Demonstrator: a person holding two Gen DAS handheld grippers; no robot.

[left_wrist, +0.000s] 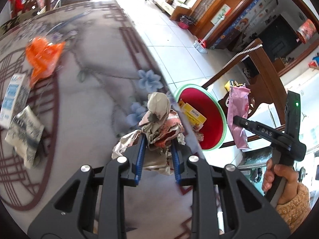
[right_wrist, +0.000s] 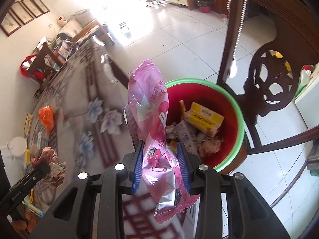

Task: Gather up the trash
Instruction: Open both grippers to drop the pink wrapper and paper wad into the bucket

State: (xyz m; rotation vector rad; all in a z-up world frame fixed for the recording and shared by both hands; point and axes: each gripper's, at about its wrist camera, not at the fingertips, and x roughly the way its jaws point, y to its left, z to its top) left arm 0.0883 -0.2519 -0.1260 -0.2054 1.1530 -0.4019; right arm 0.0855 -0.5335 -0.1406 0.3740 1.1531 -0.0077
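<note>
My left gripper (left_wrist: 157, 139) is shut on a crumpled wad of paper (left_wrist: 158, 107), held over the table's right edge. That wad (right_wrist: 53, 163) and the left gripper (right_wrist: 42, 167) also show at the lower left of the right wrist view. Beside the table stands a red bin with a green rim (left_wrist: 223, 123), seen from above in the right wrist view (right_wrist: 240, 123). My right gripper (right_wrist: 160, 143) is shut on a pink foil wrapper (right_wrist: 147, 99), which hangs just left of the bin's opening. From the left wrist view the right gripper (left_wrist: 239, 121) holds this wrapper (left_wrist: 238, 107) right of the bin.
On the patterned table (left_wrist: 95, 99) lie an orange plastic bag (left_wrist: 42, 57), a blue-and-white carton (left_wrist: 12, 97) and a folded printed packet (left_wrist: 26, 131). The bin holds a yellow box (right_wrist: 205, 117) and crumpled paper. A dark wooden chair (right_wrist: 269, 87) stands against the bin. A hand (left_wrist: 279, 181) grips the right handle.
</note>
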